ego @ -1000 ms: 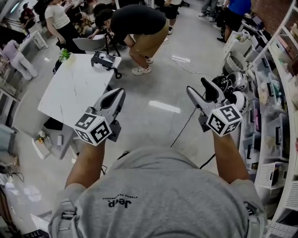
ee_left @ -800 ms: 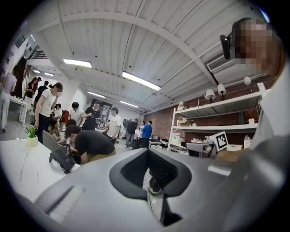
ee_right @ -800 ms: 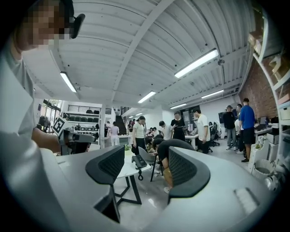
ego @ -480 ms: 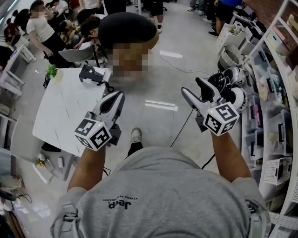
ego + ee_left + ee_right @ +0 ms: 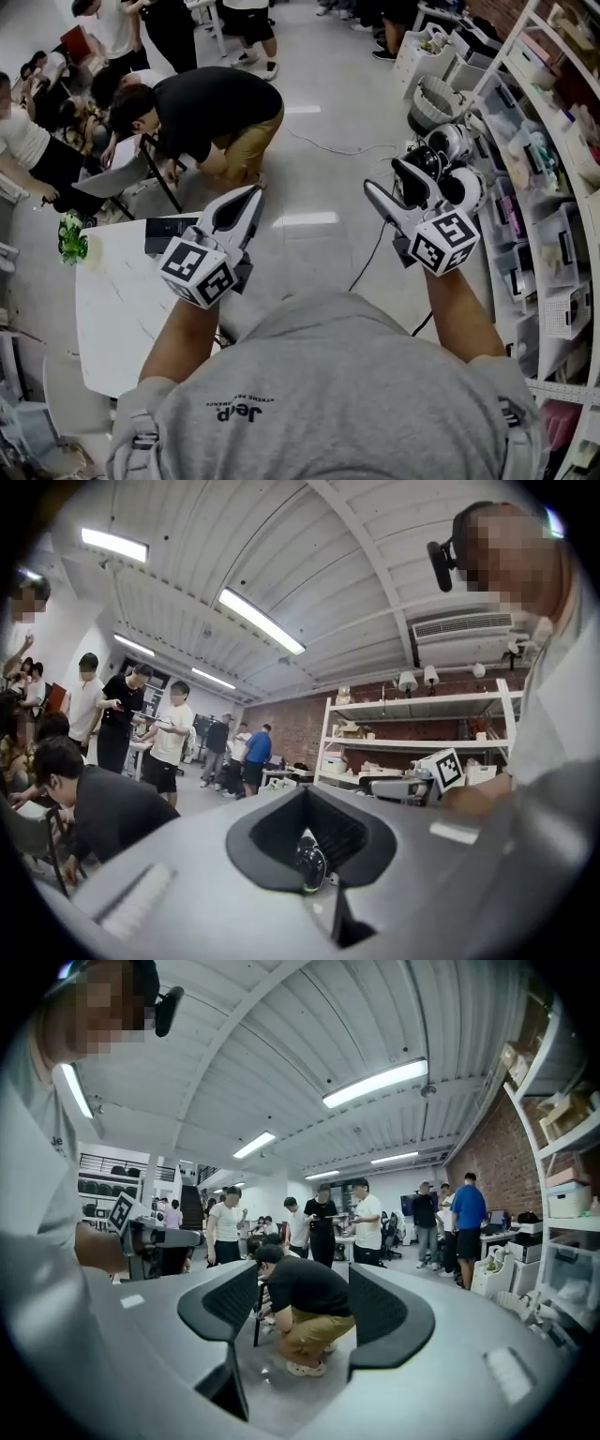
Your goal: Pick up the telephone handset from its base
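Observation:
The telephone (image 5: 167,234) is a dark box at the far edge of a white table (image 5: 117,309) in the head view, partly hidden behind my left gripper; I cannot make out its handset. My left gripper (image 5: 246,199) is held in the air above the table's right side, jaws together with nothing in them; in the left gripper view (image 5: 309,841) it points up at the ceiling and shelves. My right gripper (image 5: 386,178) is held over the floor to the right, open and empty. Between its jaws the right gripper view (image 5: 302,1312) shows a crouching person.
A person in a black shirt (image 5: 211,108) bends over just beyond the table, beside a folding chair (image 5: 112,178). A small green plant (image 5: 70,239) stands at the table's left corner. Shelves with bins (image 5: 553,216) line the right side. A cable (image 5: 370,258) runs across the floor.
The table and telephone have come closer and lower in the head view, now under my left gripper. Both grippers keep their poses and jaw states.

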Available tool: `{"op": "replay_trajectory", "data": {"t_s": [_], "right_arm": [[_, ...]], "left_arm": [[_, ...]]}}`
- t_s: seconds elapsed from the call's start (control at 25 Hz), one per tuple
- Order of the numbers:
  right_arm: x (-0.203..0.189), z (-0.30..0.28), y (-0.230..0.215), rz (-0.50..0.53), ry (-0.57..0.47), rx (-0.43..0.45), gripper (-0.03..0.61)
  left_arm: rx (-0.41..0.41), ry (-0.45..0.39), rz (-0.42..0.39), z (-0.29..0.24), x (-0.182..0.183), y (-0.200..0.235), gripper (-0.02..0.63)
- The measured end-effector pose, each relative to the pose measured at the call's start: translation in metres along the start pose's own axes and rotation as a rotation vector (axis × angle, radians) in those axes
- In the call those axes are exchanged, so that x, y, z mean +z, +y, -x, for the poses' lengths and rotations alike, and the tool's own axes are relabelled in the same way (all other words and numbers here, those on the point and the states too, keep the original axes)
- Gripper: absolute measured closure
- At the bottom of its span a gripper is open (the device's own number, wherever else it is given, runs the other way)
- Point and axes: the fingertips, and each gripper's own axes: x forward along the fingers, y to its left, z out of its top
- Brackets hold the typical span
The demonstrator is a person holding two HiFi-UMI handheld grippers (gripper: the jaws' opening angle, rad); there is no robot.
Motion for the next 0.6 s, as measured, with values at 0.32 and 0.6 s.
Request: {"op": "replay_trajectory", "data": {"t_s": [0.32, 0.6], "right_arm": [[-0.004, -0.082, -0.022, 0.005, 0.042, -0.041, 0.299], [-0.016, -0.107, -0.075, -0.006, 0.043, -0.003, 0.299]], "left_arm": [[-0.027, 0.01, 0.061, -0.037, -0.007, 0.091, 0.569], [0.018, 0.028, 0.054, -0.087, -0.017, 0.11, 0.57]]}}
